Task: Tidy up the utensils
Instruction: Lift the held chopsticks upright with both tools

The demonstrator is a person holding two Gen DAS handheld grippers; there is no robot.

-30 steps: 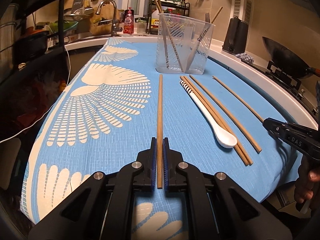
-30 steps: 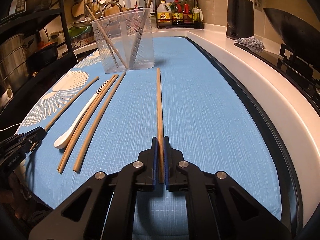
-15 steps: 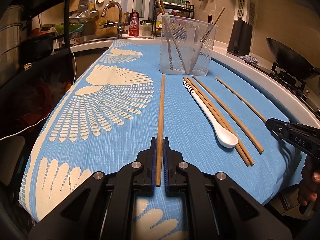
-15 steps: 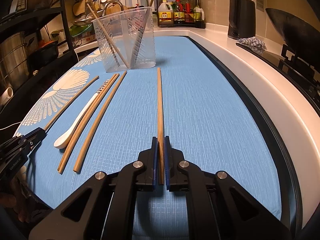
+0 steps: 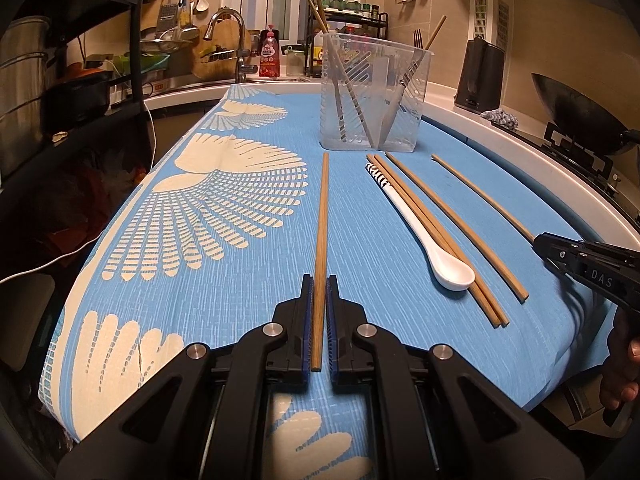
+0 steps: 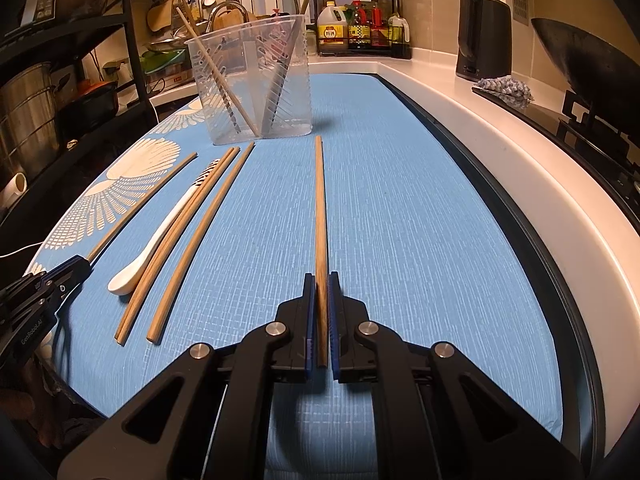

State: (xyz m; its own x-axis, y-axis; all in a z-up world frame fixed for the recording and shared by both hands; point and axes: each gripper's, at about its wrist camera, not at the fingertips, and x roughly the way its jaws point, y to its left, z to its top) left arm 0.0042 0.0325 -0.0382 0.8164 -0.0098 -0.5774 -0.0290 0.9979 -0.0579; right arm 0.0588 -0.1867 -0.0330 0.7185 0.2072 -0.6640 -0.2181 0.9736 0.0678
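Nearest the left wrist camera, the left tongs (image 5: 319,284) are clenched on a chopstick (image 5: 321,232), whose near end sits between the blue pads and whose length runs straight ahead over the blue cloth (image 5: 248,280) that covers the tabletop (image 6: 500,128). In the right wrist view the right tongs (image 6: 321,284) are likewise clenched on a second chopstick (image 6: 319,208), pointing forward in the same manner. Whether either stick's far tip rests on the cloth or floats just above it is hard to tell from these angles.

Between the two held sticks lies the loose group: a white spoon (image 5: 420,232) with a striped handle, its bowl toward the near edge, a pair of chopsticks (image 5: 440,244) touching it along its right side, and a single chopstick (image 5: 456,224) just beside that pair. All of them lie flat, slanting a little from the near edge.

Beyond them, near the far end of the cloth, stands a clear utensil holder (image 5: 374,92) with slotted walls, upright, holding several chopsticks and a fork that lean against its rim. Behind it are a sink faucet (image 5: 232,40), a rack of bottles (image 6: 360,28) and a dark kettle (image 6: 484,36).
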